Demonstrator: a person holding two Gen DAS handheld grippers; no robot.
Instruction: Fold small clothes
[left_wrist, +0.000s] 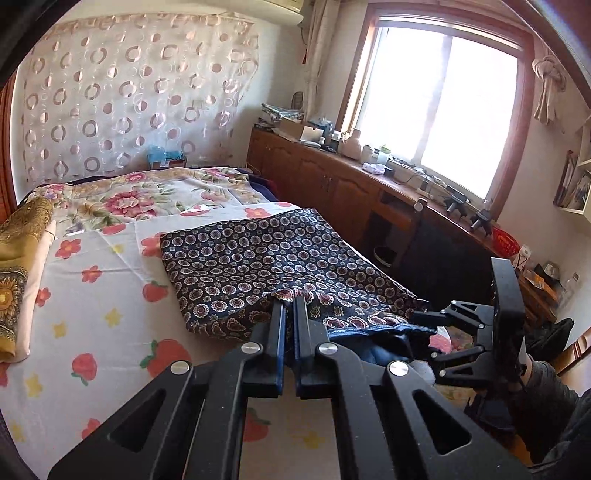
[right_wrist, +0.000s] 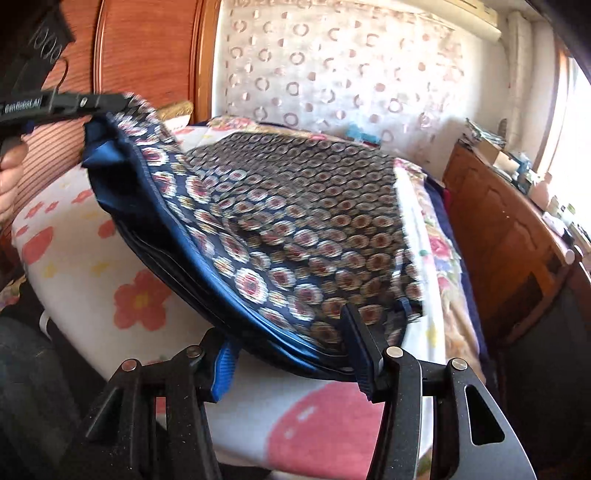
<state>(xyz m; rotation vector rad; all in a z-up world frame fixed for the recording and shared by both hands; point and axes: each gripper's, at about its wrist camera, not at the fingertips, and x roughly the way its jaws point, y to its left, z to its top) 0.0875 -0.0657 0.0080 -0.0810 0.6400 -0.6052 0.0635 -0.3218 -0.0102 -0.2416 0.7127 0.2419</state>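
A dark navy garment with a circle print (left_wrist: 266, 258) lies on the flower-print bed sheet (left_wrist: 92, 295); its near hem is lifted off the bed. My left gripper (left_wrist: 290, 306) is shut on the near hem, left of its middle. It shows in the right wrist view (right_wrist: 122, 101) holding the raised far corner. My right gripper (right_wrist: 295, 350) has its jaws wide apart around the garment's (right_wrist: 288, 221) near blue-lined edge, with the cloth between the fingers. The right gripper also shows in the left wrist view (left_wrist: 436, 332) at the garment's right corner.
Folded gold and beige cloths (left_wrist: 18, 277) lie at the bed's left edge. A wooden cabinet (left_wrist: 332, 184) with clutter runs along the right under the window (left_wrist: 436, 107). A wooden headboard (right_wrist: 129, 55) stands behind the bed. A floral blanket (left_wrist: 147, 192) covers the far end.
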